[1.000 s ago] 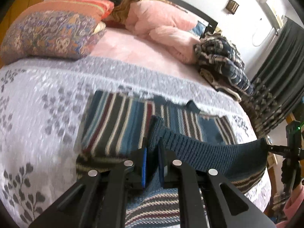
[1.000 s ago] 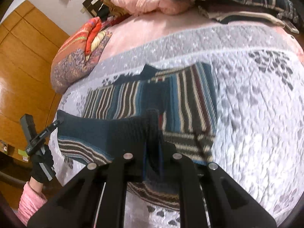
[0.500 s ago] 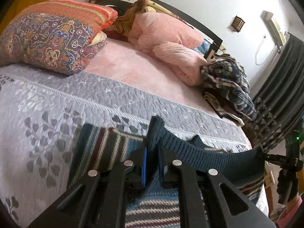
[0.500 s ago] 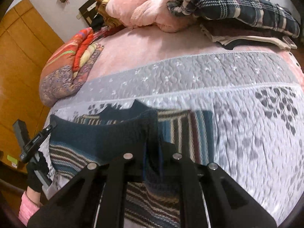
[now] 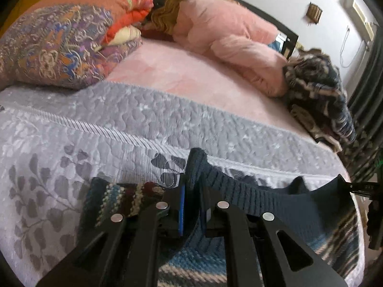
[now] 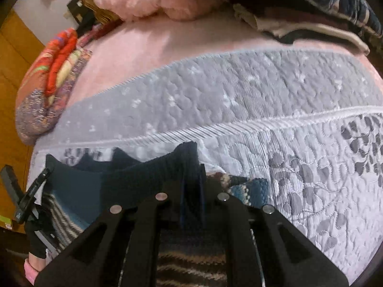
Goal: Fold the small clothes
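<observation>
A striped knit sweater point(image 5: 119, 199) with a dark blue ribbed hem point(image 5: 251, 198) lies on the grey quilted bedspread point(image 5: 143, 124). My left gripper point(image 5: 191, 184) is shut on one corner of that hem, which stands up between the fingers. The right gripper point(image 5: 356, 187) pinches the other corner at the far right, and the hem stretches taut between them. In the right wrist view, the right gripper point(image 6: 191, 167) is shut on the ribbed hem point(image 6: 143, 177), with the left gripper point(image 6: 38, 179) at the far left. Only a little striped fabric point(image 6: 251, 187) shows beyond the hem.
A patterned pillow point(image 5: 59, 47) lies at the back left and a fluffy pink blanket point(image 5: 227, 38) at the back. A pile of plaid clothes point(image 5: 318, 91) sits at the right, by dark curtains point(image 5: 366, 119). Wooden panels point(image 6: 14, 59) stand beside the bed.
Both grippers have carried the hem away from me over the sweater's body. The striped body that lay open ahead is now almost all covered by the lifted half.
</observation>
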Demonstrator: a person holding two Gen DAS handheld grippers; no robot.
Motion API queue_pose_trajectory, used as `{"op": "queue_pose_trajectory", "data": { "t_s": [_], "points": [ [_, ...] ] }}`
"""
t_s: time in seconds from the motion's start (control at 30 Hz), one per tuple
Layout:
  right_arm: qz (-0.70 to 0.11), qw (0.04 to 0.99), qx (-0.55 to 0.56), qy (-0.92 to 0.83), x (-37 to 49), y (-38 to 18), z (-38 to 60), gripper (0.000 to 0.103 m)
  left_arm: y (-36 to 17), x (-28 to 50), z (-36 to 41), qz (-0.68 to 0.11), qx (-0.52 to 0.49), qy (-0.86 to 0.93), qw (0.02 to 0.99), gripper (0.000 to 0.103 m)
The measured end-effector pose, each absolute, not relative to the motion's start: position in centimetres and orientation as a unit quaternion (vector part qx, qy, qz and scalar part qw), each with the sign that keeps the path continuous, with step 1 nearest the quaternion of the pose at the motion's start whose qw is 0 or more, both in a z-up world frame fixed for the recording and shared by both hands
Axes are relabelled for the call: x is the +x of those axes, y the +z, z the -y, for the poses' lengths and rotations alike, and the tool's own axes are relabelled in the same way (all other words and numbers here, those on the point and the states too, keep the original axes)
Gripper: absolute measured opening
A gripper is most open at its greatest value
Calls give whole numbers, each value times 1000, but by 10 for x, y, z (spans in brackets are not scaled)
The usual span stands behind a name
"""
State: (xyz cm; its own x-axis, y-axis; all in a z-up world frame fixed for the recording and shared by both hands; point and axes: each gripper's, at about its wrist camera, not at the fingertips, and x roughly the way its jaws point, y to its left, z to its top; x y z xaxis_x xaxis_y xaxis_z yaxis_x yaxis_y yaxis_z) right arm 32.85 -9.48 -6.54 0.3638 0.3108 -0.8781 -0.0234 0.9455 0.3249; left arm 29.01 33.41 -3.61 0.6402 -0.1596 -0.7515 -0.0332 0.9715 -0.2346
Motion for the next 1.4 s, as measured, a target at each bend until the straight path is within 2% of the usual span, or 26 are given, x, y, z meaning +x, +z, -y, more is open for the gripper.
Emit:
{"op": "queue_pose_trajectory", "data": {
  "t_s": [0.27,0.37,0.43,0.57,0.67,0.8,1.0,1.07,1.13,1.2,1.23,1.27,1.4],
  "points": [
    [-561,809,141,104,331,-101,97,10,-59,295,-338,-444,-122,-36,887,11],
    [-563,805,157,103,330,-101,102,10,-61,295,-340,-453,-128,-30,882,15],
    [-562,805,163,104,326,-94,106,16,-58,294,-340,-453,-131,-23,881,17],
    [-552,809,172,104,309,-66,119,34,-43,282,-338,-452,-143,-10,881,28],
    [-540,817,168,113,283,-36,134,38,-23,269,-331,-439,-150,-18,886,37],
    [-545,817,149,114,234,-14,153,51,-4,250,-306,-434,-156,-53,886,40],
    [-572,787,185,137,172,-37,175,53,-4,231,-247,-461,-131,-109,871,44],
    [-580,778,196,143,160,-49,175,53,-10,226,-226,-476,-117,-122,863,45],
    [-595,766,191,151,153,-64,169,47,-16,223,-213,-483,-111,-133,858,46],
    [-606,755,190,165,151,-74,162,30,-24,220,-202,-490,-96,-137,855,47],
    [-609,751,191,169,150,-77,160,25,-28,220,-199,-493,-89,-138,854,47],
    [-611,747,192,179,149,-79,157,14,-32,220,-197,-497,-85,-138,853,47],
    [-599,759,183,178,147,-67,154,11,-42,220,-199,-506,-84,-136,847,47]
  ]
}}
